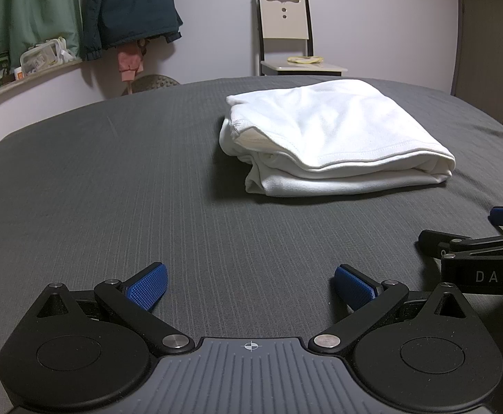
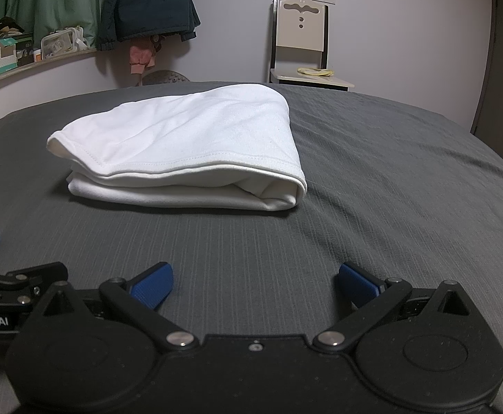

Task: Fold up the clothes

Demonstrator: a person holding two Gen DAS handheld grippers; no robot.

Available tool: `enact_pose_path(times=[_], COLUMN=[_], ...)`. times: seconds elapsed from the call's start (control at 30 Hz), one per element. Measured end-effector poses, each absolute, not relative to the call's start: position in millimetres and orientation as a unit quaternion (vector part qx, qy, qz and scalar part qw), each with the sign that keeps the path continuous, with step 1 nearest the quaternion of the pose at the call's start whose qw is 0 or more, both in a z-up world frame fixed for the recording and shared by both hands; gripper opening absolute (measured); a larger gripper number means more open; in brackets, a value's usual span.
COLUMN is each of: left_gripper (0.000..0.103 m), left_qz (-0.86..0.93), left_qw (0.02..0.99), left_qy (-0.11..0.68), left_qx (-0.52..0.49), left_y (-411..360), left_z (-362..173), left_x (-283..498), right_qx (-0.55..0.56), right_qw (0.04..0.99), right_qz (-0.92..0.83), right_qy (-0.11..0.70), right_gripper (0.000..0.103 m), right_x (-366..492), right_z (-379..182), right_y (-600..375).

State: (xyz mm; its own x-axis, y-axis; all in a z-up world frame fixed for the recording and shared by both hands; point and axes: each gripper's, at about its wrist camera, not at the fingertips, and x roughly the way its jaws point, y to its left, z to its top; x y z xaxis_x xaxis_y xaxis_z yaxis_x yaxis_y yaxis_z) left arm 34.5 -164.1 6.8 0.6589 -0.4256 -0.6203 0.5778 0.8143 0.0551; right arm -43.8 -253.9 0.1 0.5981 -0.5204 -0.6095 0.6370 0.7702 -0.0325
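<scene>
A white garment (image 1: 334, 138) lies folded in a thick stack on the grey bed sheet (image 1: 113, 179); it also shows in the right wrist view (image 2: 189, 151). My left gripper (image 1: 249, 286) is open and empty, low over the sheet, short of the garment and to its left. My right gripper (image 2: 254, 284) is open and empty, in front of the garment and apart from it. The right gripper's side shows at the right edge of the left wrist view (image 1: 482, 252). The left gripper's side shows at the left edge of the right wrist view (image 2: 6, 283).
A cream chair (image 1: 289, 34) with a yellow item on its seat stands beyond the bed. A dark jacket (image 1: 130, 7) and green curtain (image 1: 27, 10) hang at the back left above a cluttered ledge (image 1: 27, 65). A door (image 1: 493, 51) is at the right.
</scene>
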Motion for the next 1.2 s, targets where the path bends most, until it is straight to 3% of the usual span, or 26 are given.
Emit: enact_pose_path(times=[1.2], left_gripper=[0.103], left_qz=[-0.28], left_qw=[0.902], left_qy=[0.306], left_qx=[0.124], left_y=[-166.0], left_z=[5.8], left_x=[35.7], right_qx=[0.095], right_qw=[0.89], right_qz=[-0.325], right_qy=[0.306], right_gripper=[0.103], right_x=[-45.5], right_z=[-0.2], right_y=[-254.1])
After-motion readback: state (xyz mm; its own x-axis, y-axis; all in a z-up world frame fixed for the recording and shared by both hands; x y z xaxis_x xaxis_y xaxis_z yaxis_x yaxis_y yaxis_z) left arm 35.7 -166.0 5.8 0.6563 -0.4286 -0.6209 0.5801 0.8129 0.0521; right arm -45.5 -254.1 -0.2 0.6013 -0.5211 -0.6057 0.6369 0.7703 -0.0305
